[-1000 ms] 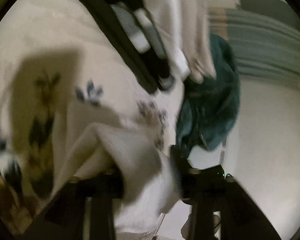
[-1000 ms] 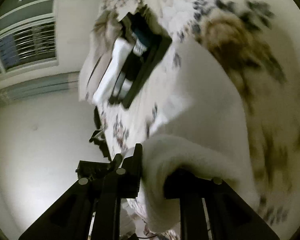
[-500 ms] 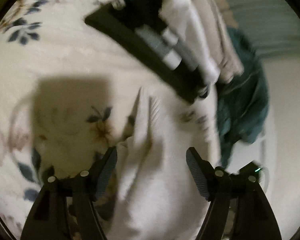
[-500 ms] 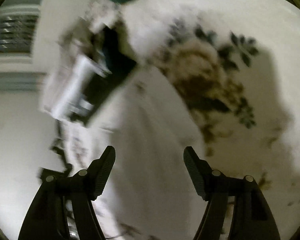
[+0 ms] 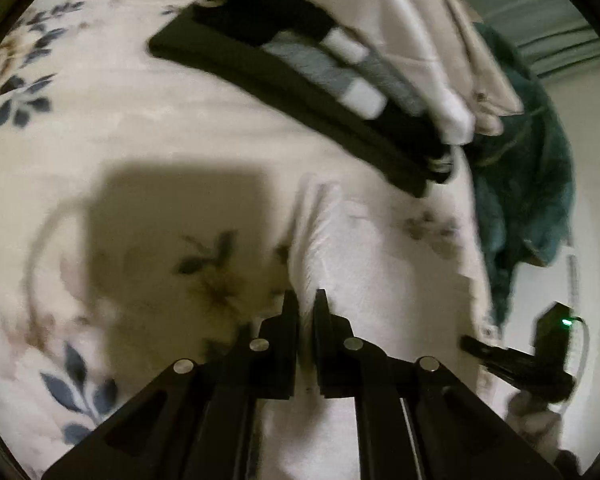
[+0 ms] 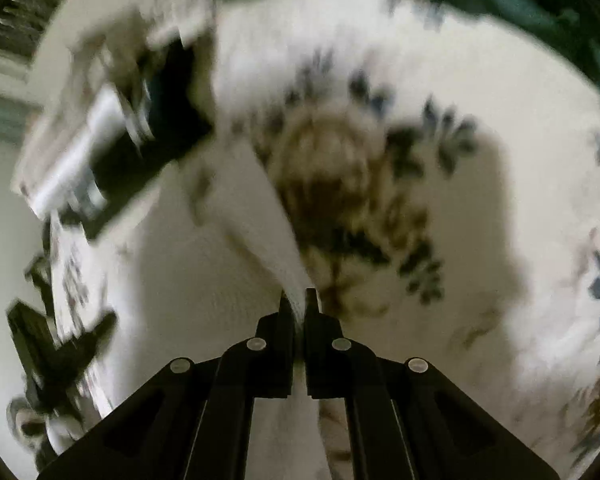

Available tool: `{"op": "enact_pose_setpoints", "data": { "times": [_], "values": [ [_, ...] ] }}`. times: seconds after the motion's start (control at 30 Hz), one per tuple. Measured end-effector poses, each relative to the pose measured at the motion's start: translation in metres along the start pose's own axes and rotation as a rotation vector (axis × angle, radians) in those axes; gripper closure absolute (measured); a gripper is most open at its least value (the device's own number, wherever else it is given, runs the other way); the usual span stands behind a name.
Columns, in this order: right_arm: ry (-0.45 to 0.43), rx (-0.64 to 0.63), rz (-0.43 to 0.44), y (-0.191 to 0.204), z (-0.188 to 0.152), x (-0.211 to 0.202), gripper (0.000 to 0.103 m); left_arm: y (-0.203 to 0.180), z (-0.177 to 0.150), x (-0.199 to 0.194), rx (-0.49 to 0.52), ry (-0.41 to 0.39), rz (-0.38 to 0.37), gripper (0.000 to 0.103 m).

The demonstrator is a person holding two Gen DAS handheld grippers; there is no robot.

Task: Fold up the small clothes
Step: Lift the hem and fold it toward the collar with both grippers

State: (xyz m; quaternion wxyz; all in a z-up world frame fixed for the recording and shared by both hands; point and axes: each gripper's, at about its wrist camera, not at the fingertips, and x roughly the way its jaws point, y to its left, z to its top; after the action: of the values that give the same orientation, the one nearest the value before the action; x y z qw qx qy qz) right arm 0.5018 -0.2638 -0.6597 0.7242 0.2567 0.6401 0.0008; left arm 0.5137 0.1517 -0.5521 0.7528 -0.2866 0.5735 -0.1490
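White garment lay on floral bedspread, near black tray of folded clothes. You clenched left gripper and right gripper on its edges. Step, likely: grasp made; next, lift and fold over evenly. Left view showed tray sharply; right view blurred.

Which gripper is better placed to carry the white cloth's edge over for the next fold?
Probably the right gripper: white cloth visibly sits pinched between its fingers. The left gripper is shut at the cloth's edge, but fabric between its fingers is less clear.
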Motion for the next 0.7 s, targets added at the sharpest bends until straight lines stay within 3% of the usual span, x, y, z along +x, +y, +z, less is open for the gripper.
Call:
{"op": "enact_pose_setpoints", "data": {
  "times": [0.03,0.07,0.13,0.17,0.2,0.23,0.27,0.3,0.33,0.37,0.53,0.63,0.7],
  "values": [
    [0.014,-0.01,0.008,0.003,0.001,-0.001,0.098,-0.003,0.002,-0.005,-0.003,0.011,-0.018,0.089],
    [0.006,-0.022,0.018,0.007,0.003,-0.005,0.095,-0.007,0.004,-0.007,0.0,0.011,-0.027,0.068],
    [-0.046,-0.072,0.025,0.016,0.007,-0.018,0.063,-0.016,0.008,-0.007,0.047,0.001,-0.014,0.036],
    [-0.075,-0.092,0.027,0.018,0.008,-0.023,0.04,-0.02,0.011,-0.002,0.078,0.004,-0.015,0.036],
    [-0.102,-0.113,0.048,0.021,0.011,-0.025,0.038,-0.022,0.013,0.006,0.096,0.024,-0.008,0.036],
    [-0.098,-0.127,0.061,0.024,0.013,-0.022,0.038,-0.025,0.014,0.015,0.111,0.041,0.007,0.045],
    [-0.064,-0.137,0.062,0.027,0.019,-0.011,0.038,-0.03,0.014,0.021,0.135,0.037,0.024,0.088],
    [-0.033,-0.146,0.062,0.031,0.021,-0.002,0.041,-0.035,0.014,0.025,0.163,0.037,0.05,0.096],
    [-0.007,-0.16,0.053,0.034,0.023,0.008,0.052,-0.038,0.012,0.023,0.18,0.032,0.063,0.097],
    [-0.001,-0.171,0.039,0.038,0.023,0.01,0.098,-0.042,0.012,0.017,0.194,0.005,0.067,0.097],
    [-0.223,-0.218,0.048,0.053,0.024,-0.031,0.095,-0.041,0.026,-0.022,0.148,-0.095,0.077,0.097],
    [-0.256,-0.202,0.084,0.052,0.038,-0.041,0.096,-0.026,0.048,0.002,0.098,-0.04,0.107,0.097],
    [-0.217,-0.176,0.059,0.048,0.056,-0.02,0.096,-0.012,0.055,0.025,0.08,0.033,0.148,0.097]
  ]
}}
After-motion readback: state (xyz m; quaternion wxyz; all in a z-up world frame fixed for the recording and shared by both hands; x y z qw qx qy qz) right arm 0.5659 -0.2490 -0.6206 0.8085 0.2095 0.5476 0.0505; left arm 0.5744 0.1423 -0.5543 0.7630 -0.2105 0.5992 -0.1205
